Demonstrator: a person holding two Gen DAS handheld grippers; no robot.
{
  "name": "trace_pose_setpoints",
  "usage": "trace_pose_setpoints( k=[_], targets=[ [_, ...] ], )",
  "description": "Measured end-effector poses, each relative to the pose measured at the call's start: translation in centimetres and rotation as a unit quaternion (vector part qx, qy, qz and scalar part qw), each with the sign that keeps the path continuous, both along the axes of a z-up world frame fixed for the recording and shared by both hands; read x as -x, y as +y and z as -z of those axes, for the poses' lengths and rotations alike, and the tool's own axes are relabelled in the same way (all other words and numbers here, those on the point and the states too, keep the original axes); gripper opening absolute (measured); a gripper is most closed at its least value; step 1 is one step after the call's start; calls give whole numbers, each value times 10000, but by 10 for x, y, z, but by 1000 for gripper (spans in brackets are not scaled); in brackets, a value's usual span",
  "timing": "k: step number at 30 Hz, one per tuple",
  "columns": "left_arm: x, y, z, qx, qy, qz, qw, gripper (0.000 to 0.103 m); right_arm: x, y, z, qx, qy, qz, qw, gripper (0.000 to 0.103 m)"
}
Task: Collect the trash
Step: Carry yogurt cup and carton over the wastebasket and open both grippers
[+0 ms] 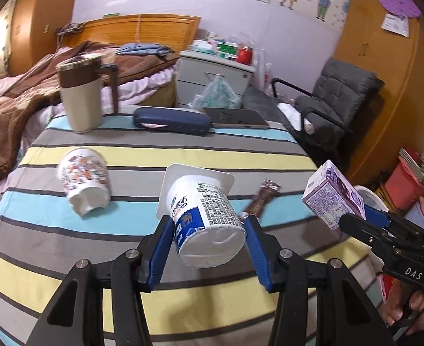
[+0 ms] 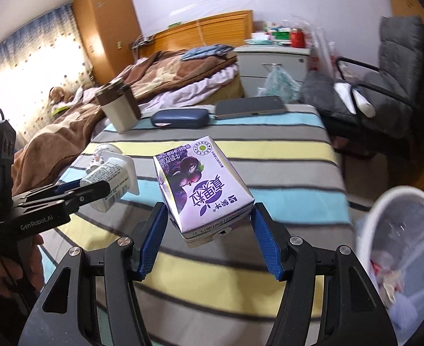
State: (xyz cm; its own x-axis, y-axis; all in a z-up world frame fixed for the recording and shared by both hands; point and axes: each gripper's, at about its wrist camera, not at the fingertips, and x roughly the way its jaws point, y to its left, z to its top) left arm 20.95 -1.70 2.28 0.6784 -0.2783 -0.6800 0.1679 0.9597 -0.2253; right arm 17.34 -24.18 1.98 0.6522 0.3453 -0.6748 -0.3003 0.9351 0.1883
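My left gripper (image 1: 209,225) is shut on a white and blue yogurt cup (image 1: 203,216), held tilted above the striped table (image 1: 125,155). My right gripper (image 2: 209,216) is shut on a purple milk carton (image 2: 203,184), held above the table; the carton also shows in the left wrist view (image 1: 333,199). A crushed printed paper cup (image 1: 85,181) lies on the table at the left. A brown snack wrapper (image 1: 261,199) lies right of the yogurt cup. A white trash bin (image 2: 399,248) lined with a bag stands at the right, below table level.
A beige and brown mug (image 1: 82,95), a dark blue glasses case (image 1: 171,121) and a tablet (image 1: 235,118) lie at the table's far edge. A bed (image 1: 16,98) is at the left, a grey chair (image 1: 336,98) and a nightstand (image 1: 212,77) behind.
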Motion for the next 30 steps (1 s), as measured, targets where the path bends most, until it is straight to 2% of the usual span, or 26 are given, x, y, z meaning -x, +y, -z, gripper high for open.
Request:
trace_pose_setpoints(
  k=[13,18,30],
  targets=[
    [11,-100,-15,17,-151,1049,9944,51,37,-84,3,-45,89,1280,9917,62],
    [12,-151,-19,13,-164,1549,9878,51,50,-121,8,4,210,1899,9816,62],
    [3,-254,-4,24,87,2535,9673,51,69,-172,27,125,532,2643,9629,62]
  ],
)
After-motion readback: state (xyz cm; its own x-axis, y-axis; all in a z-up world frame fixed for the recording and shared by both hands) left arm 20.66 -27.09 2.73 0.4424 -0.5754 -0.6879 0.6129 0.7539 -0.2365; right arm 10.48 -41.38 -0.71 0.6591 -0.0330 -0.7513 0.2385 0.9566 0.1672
